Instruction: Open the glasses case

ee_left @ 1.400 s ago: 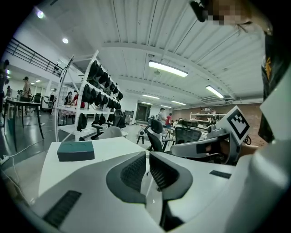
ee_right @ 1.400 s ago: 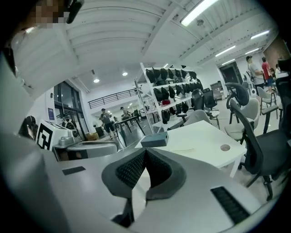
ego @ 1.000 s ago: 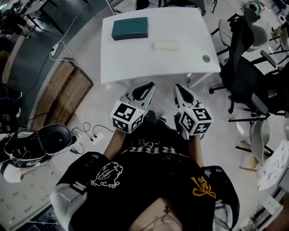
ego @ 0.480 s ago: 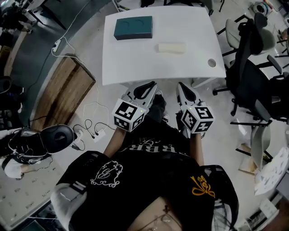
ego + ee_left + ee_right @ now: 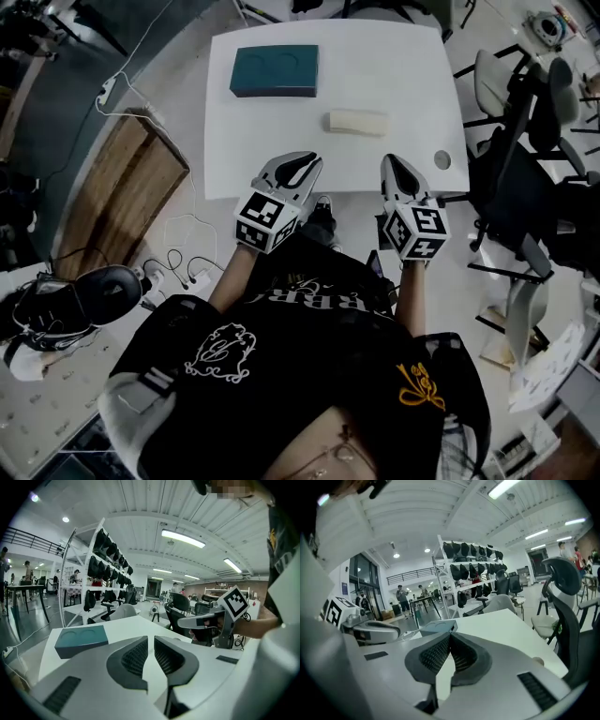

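Left claw (image 5: 298,171) and right claw (image 5: 401,174) both pinched together, empty, poised at the table (image 5: 281,141) edge; glasses case (image 5: 356,122) lies flat ahead, between them, nearer the right, probably lined up for approach.

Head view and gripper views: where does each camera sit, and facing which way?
Head view: on the person's head, looking steeply down at the table; shows their torso, forearms, left gripper and right gripper.
Left gripper view: on the left gripper, looking along its shut jaws across the table; the right gripper shows at right.
Right gripper view: on the right gripper, along its shut jaws; the left gripper shows at left.
All three share the teal box.
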{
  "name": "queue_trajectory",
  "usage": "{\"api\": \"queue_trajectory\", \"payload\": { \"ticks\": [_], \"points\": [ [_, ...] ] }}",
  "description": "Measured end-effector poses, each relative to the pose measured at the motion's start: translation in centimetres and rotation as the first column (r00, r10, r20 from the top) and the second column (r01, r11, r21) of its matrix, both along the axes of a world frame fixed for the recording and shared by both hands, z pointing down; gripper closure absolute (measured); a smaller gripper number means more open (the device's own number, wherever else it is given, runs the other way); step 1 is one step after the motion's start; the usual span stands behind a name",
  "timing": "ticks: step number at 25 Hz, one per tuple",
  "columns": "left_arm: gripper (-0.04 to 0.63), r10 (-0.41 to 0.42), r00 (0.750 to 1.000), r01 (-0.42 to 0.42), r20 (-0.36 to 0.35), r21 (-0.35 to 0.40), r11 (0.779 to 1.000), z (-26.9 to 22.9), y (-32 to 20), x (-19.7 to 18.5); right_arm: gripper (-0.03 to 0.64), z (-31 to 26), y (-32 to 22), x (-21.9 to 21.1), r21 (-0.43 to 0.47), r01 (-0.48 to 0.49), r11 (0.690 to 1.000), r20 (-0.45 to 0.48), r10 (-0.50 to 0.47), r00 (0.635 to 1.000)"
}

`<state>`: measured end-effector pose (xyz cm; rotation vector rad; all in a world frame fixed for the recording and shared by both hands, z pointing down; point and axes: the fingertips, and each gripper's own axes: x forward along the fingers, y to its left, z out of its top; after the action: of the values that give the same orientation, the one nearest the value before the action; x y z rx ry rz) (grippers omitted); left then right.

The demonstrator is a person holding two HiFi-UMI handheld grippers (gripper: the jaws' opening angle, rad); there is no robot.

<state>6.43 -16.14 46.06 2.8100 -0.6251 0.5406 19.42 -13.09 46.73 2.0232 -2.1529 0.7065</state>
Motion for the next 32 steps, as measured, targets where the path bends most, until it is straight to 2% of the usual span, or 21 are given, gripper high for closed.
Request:
{"api": "queue_trajectory", "payload": {
  "ticks": [4,7,10,14,17,19,21,23,25,27,28,30,32],
  "points": [
    [0.555,0.008,1.0,-0.008,0.012,-0.038,0.999,2.6,-2.9,0.5,0.597,1.7,-3.1,0.8,-0.04,0.038,0.998,-0.104,-0.042,0.994],
    [0.547,0.04,0.998,-0.037,0.042,-0.07,0.997,5.1,-4.2,1.6,0.565,3.1,-4.6,0.7,-0.064,0.085,0.994,-0.125,-0.093,0.988],
    [0.506,0.089,0.993,-0.08,0.084,-0.099,0.992,8.2,-5.3,2.6,0.545,4.4,-6.1,0.4,-0.098,0.132,0.986,-0.153,-0.146,0.977],
    [0.48,0.104,0.987,-0.083,0.123,-0.166,0.983,12.1,-6.8,3.5,0.508,7.4,-7.6,0.0,-0.189,0.206,0.96,-0.231,-0.247,0.941],
    [0.472,0.109,0.982,-0.076,0.156,-0.201,0.977,14.4,-8.0,4.2,0.488,10.2,-8.9,0.6,-0.274,0.239,0.932,-0.315,-0.322,0.893],
    [0.466,0.117,0.975,-0.076,0.187,-0.212,0.974,15.8,-8.7,4.7,0.476,11.9,-9.8,1.2,-0.325,0.258,0.91,-0.389,-0.377,0.841],
    [0.459,0.125,0.967,-0.077,0.221,-0.216,0.973,17.0,-9.1,5.3,0.462,13.6,-10.4,1.8,-0.384,0.286,0.878,-0.454,-0.449,0.769],
    [0.448,0.131,0.958,-0.074,0.254,-0.223,0.972,18.3,-9.4,5.7,0.444,15.2,-10.5,2.1,-0.454,0.324,0.83,-0.505,-0.539,0.674],
    [0.439,0.135,0.949,-0.066,0.285,-0.237,0.969,19.6,-9.7,6.1,0.425,16.7,-10.5,2.3,-0.521,0.359,0.774,-0.544,-0.626,0.56],
    [0.436,0.135,0.943,-0.058,0.306,-0.248,0.967,20.8,-10.2,6.6,0.416,17.8,-10.9,2.7,-0.574,0.379,0.726,-0.569,-0.686,0.453],
    [0.436,0.132,0.941,-0.053,0.313,-0.25,0.967,21.2,-10.5,6.8,0.416,18.2,-11.2,2.9,-0.592,0.384,0.708,-0.577,-0.706,0.412],
    [0.436,0.116,0.94,-0.032,0.322,-0.254,0.967,21.8,-10.9,7.1,0.416,19.0,-11.7,3.0,-0.616,0.395,0.681,-0.576,-0.732,0.364],
    [0.436,0.095,0.939,-0.004,0.329,-0.266,0.964,22.2,-11.0,7.2,0.417,19.5,-11.8,3.0,-0.627,0.409,0.663,-0.564,-0.749,0.347]
  ]
}}
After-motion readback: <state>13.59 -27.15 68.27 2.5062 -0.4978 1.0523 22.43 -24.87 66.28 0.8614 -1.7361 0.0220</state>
